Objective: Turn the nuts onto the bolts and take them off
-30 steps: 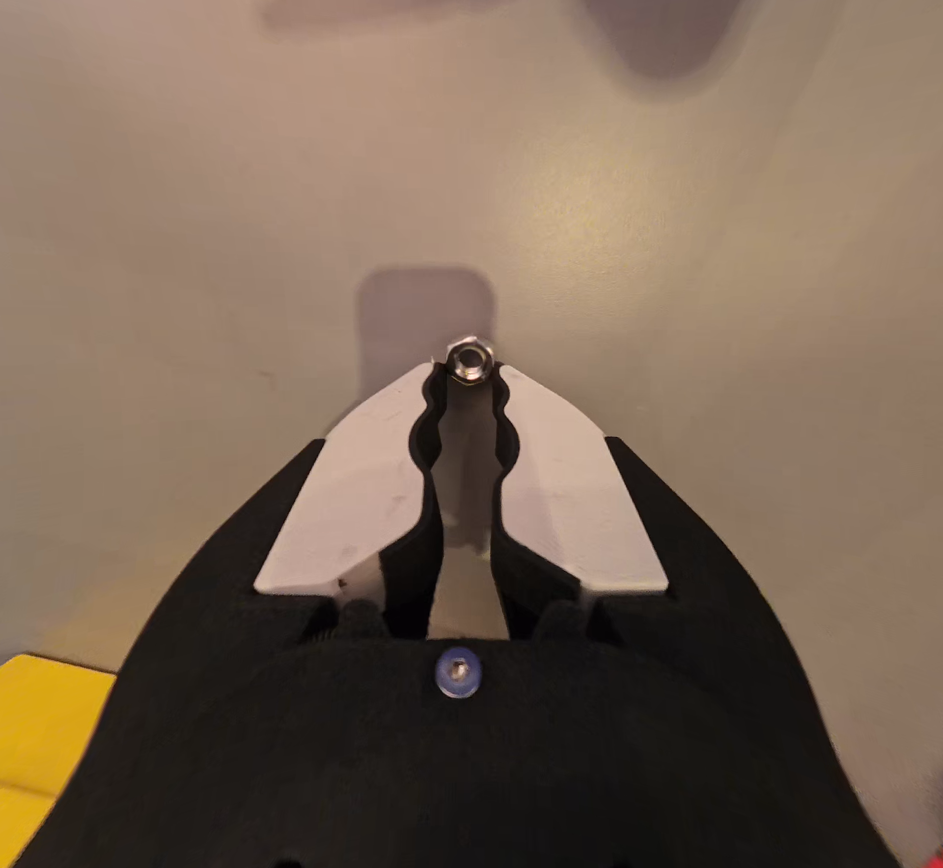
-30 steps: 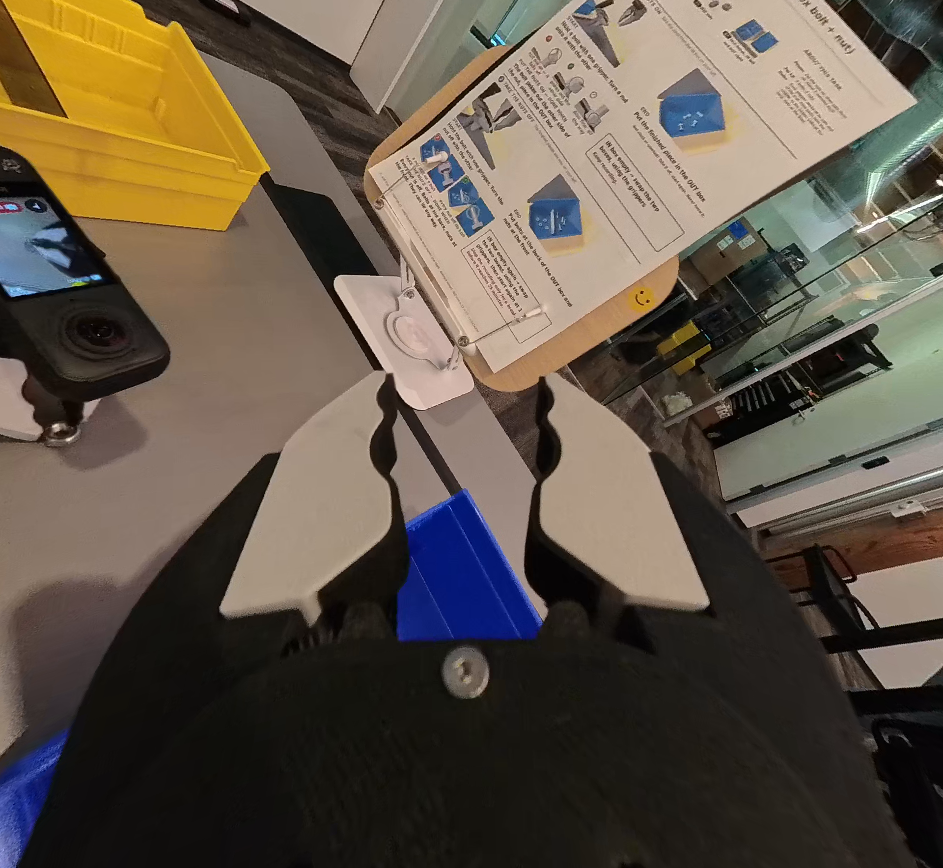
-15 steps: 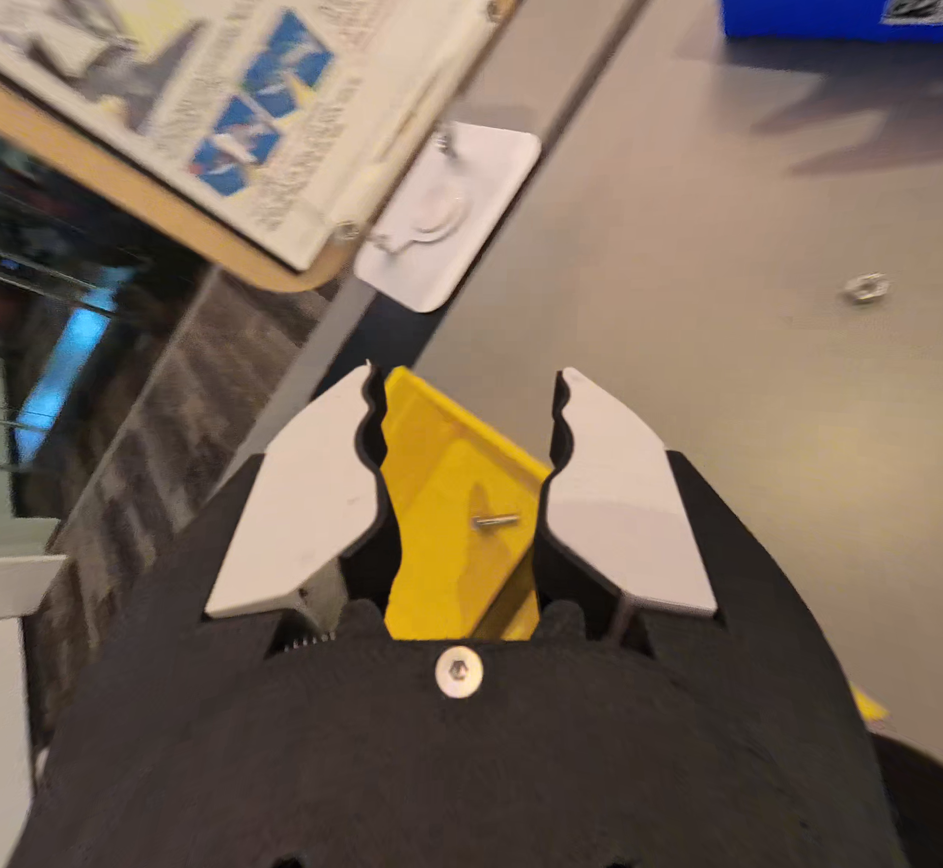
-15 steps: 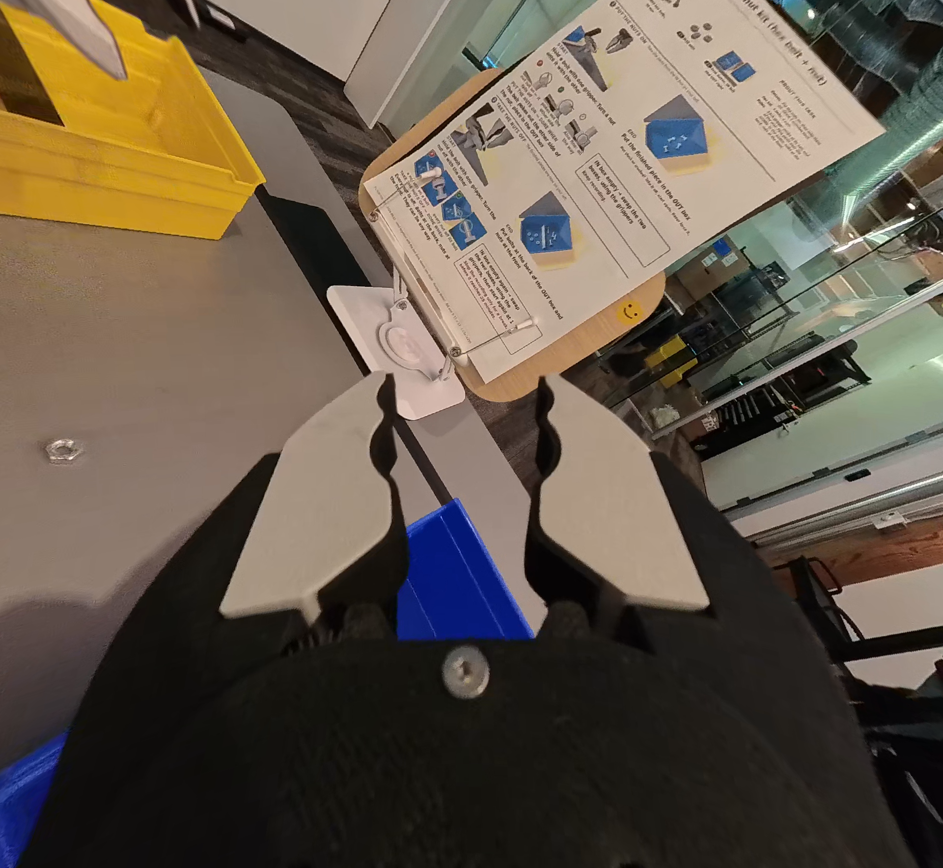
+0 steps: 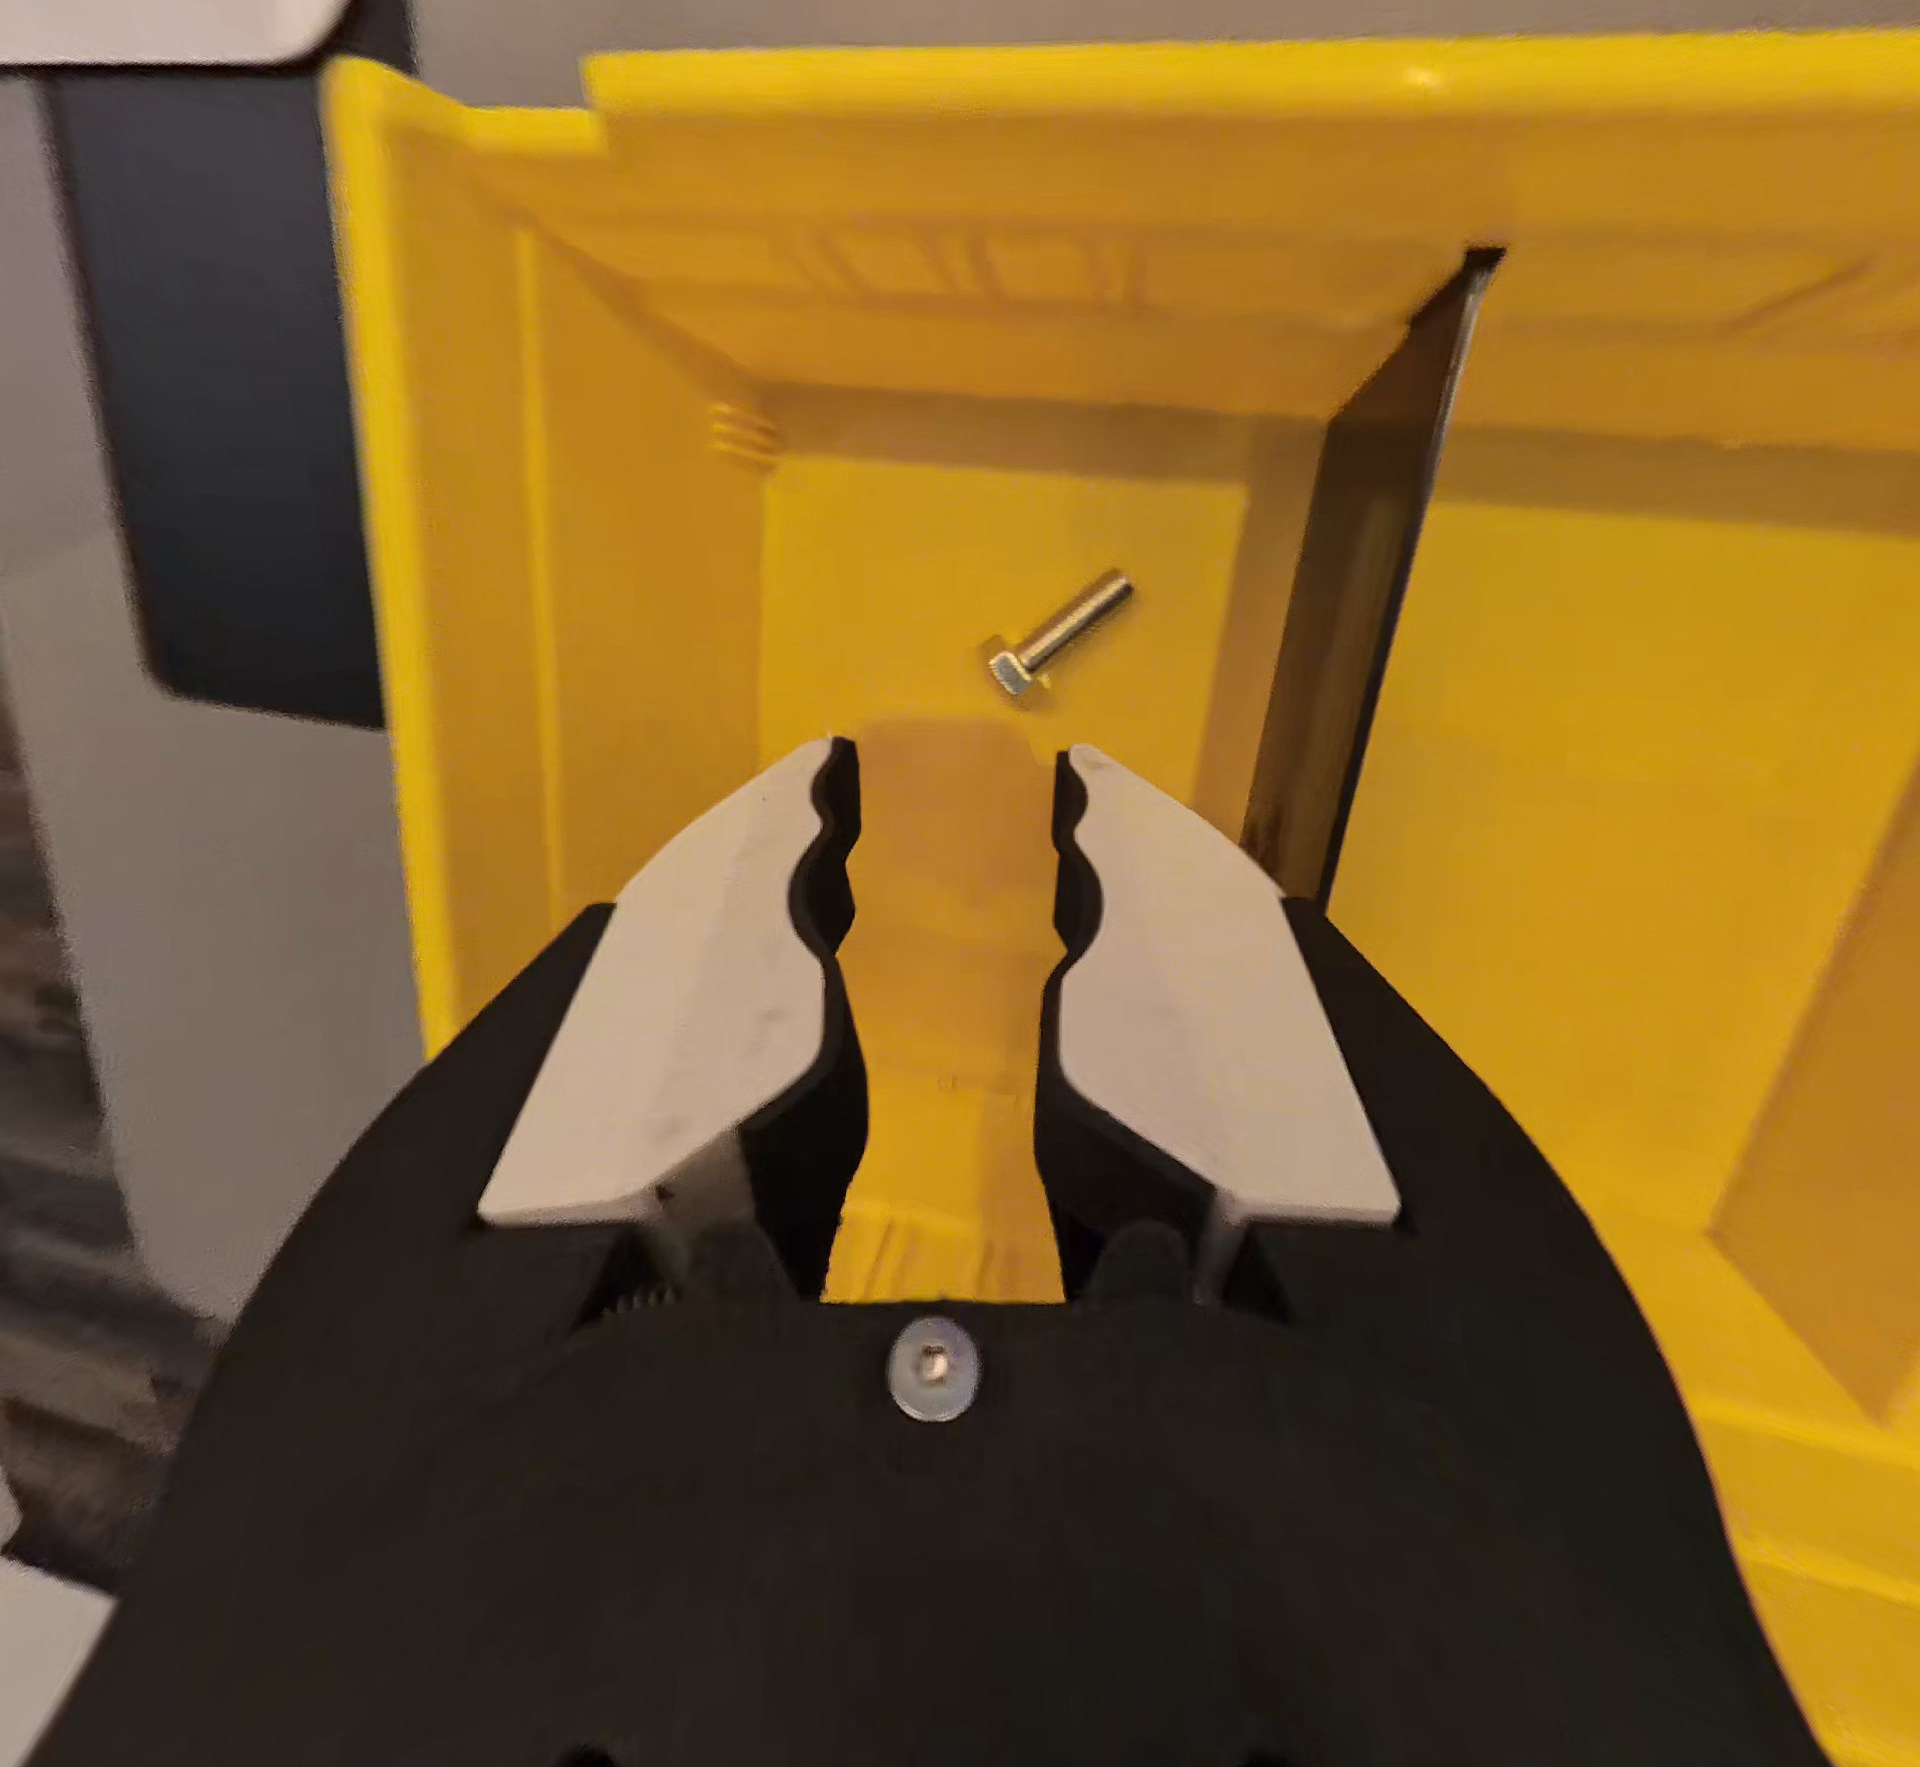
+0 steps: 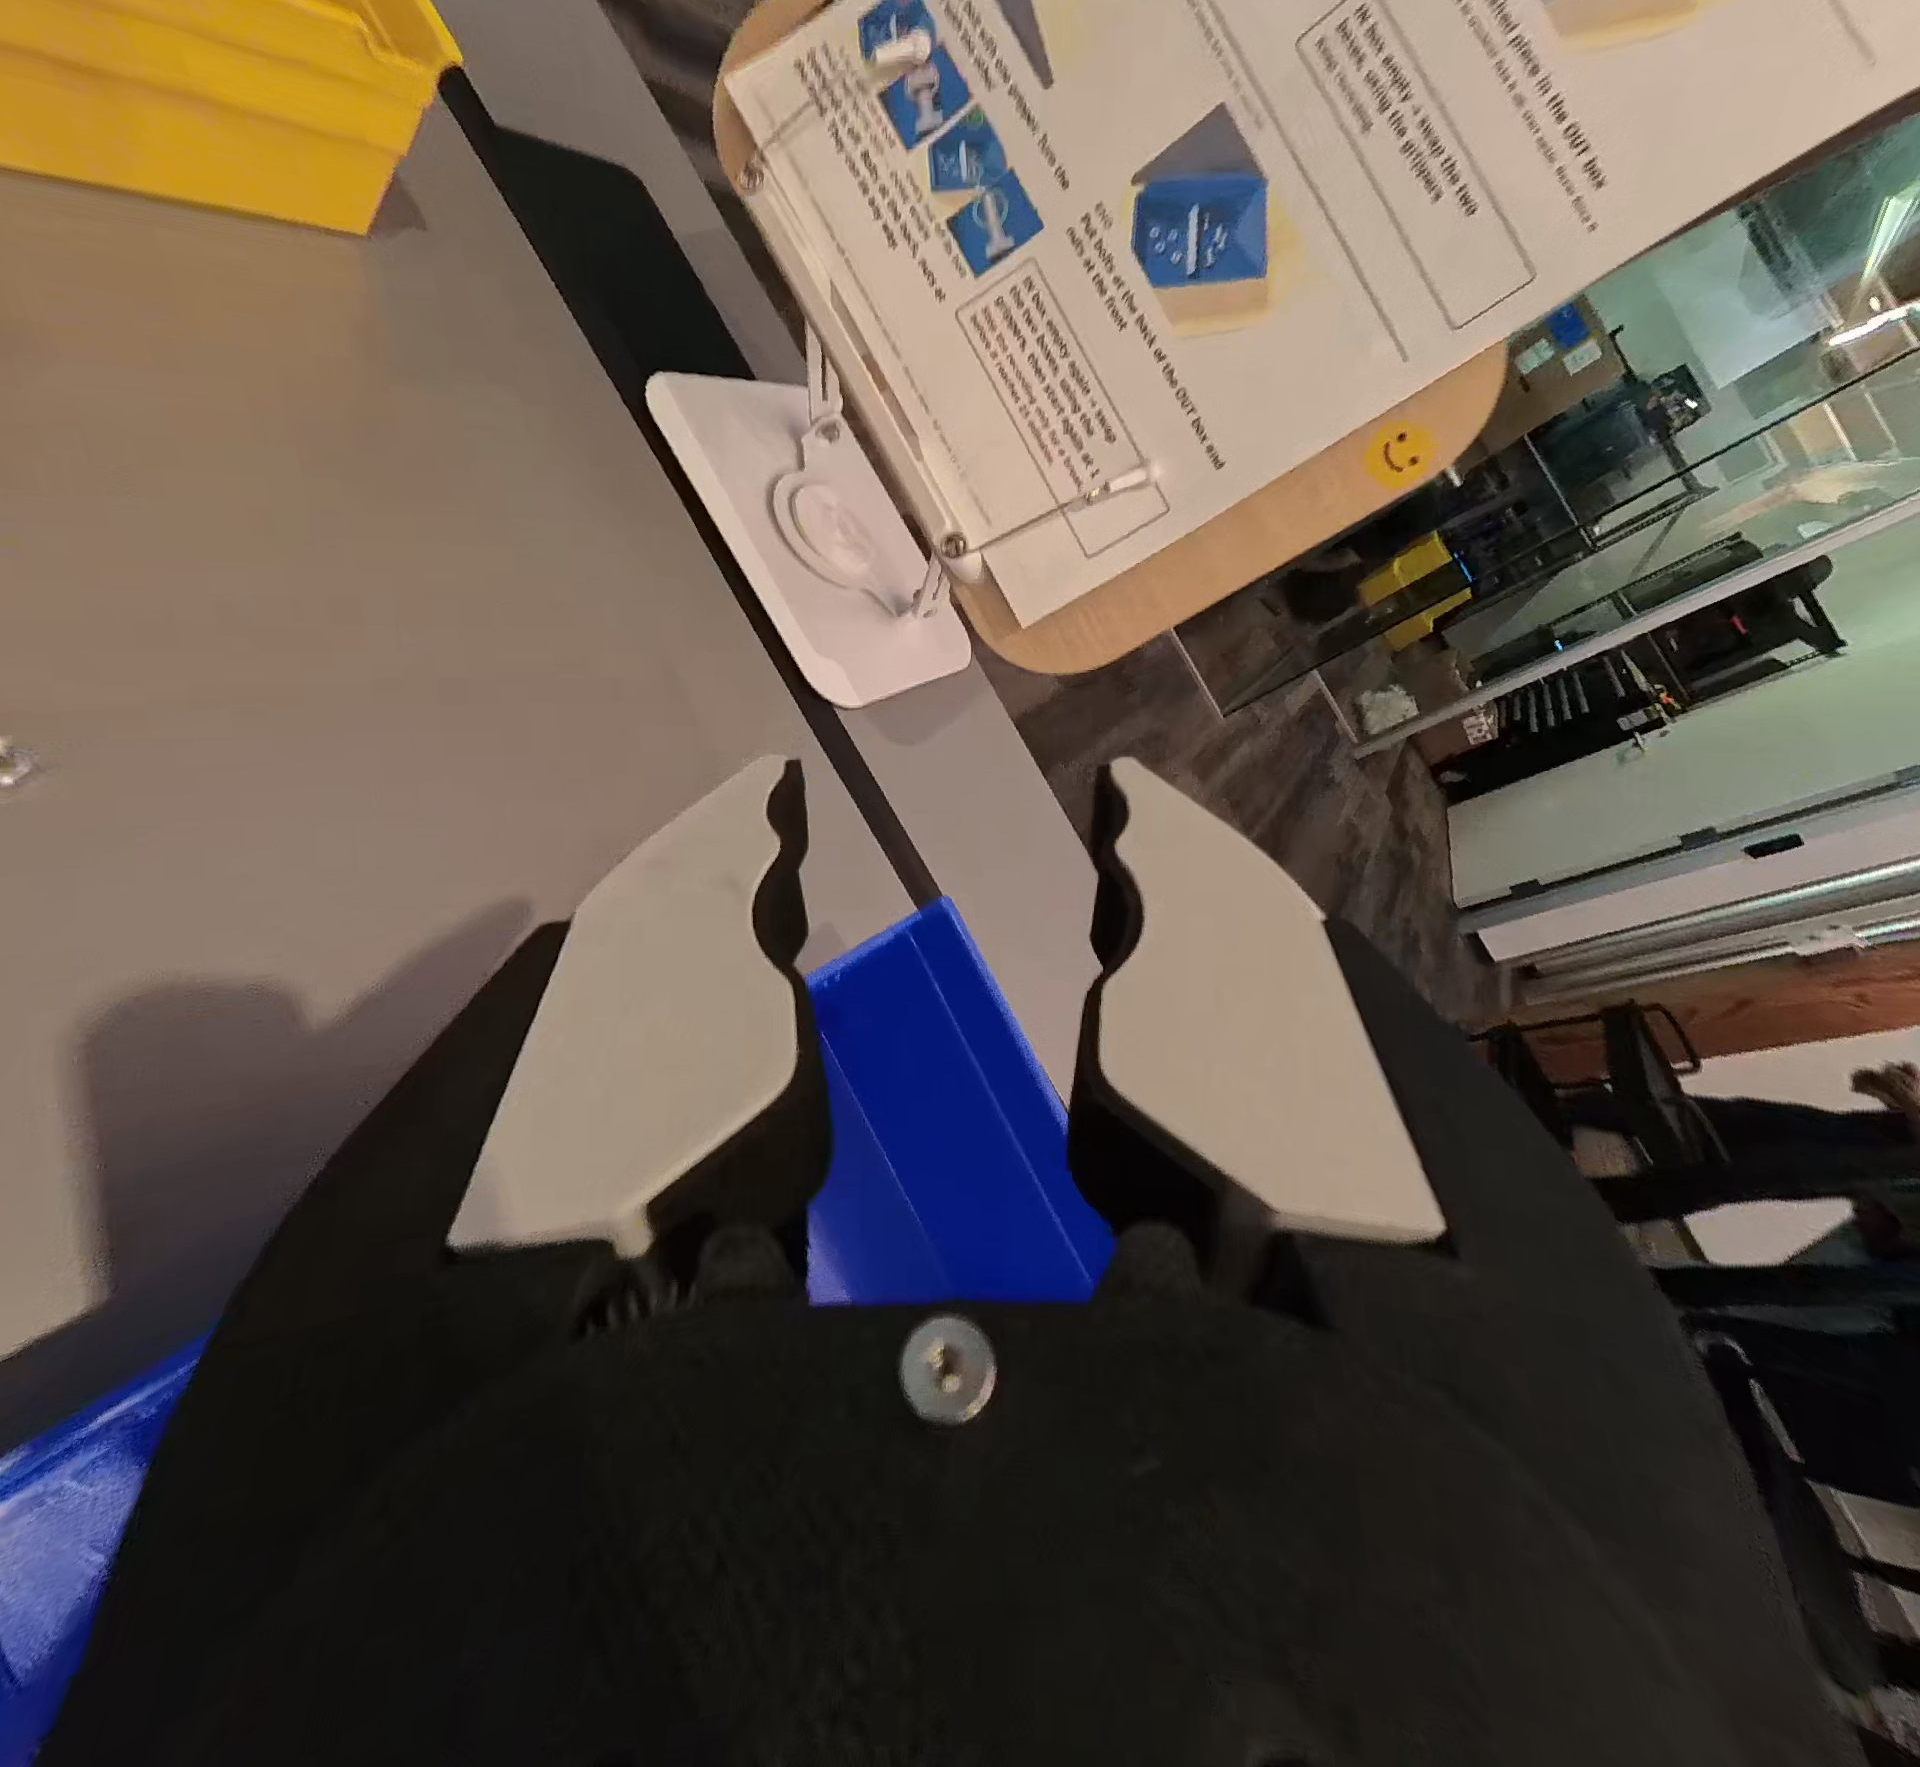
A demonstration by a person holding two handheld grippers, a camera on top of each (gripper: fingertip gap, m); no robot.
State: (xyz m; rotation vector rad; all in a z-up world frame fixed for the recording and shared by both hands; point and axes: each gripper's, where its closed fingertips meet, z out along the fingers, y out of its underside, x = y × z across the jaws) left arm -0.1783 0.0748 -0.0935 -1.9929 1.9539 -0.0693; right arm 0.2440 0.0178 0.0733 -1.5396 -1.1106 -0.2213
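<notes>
While the left wrist view is looking straight down into a container, the left hand-held gripper [image 5: 956,756] is hanging with its jaws parted to a middling gap and gripping nothing, and beyond its tips a single silver bolt [image 5: 1058,635] is lying on its side on the floor of the yellow bin [image 5: 644,637], near the tips but apart from them, its hex head pointing toward the camera. A dark divider [image 5: 1340,595] is standing to the right of the bolt, splitting the bin into compartments, and the bolt is lying in the left one; the right compartment is showing only bare yellow floor in this view. Nothing of this interior is showing in the right wrist view, where the right hand-held gripper [image 6: 945,782] is spreading its jaws wide and empty above a blue bin [image 6: 935,1094], whose contents are hidden behind the gripper body. Farther out on the grey bench [image 6: 312,522], a small nut [image 6: 10,767] is lying at the left edge of the picture, well apart from both bins. Beyond it a white stand base [image 6: 810,533] is propping up an instruction sheet [image 6: 1299,107] on a wooden board, and the yellow bin's outer wall is showing at the far left corner.
</notes>
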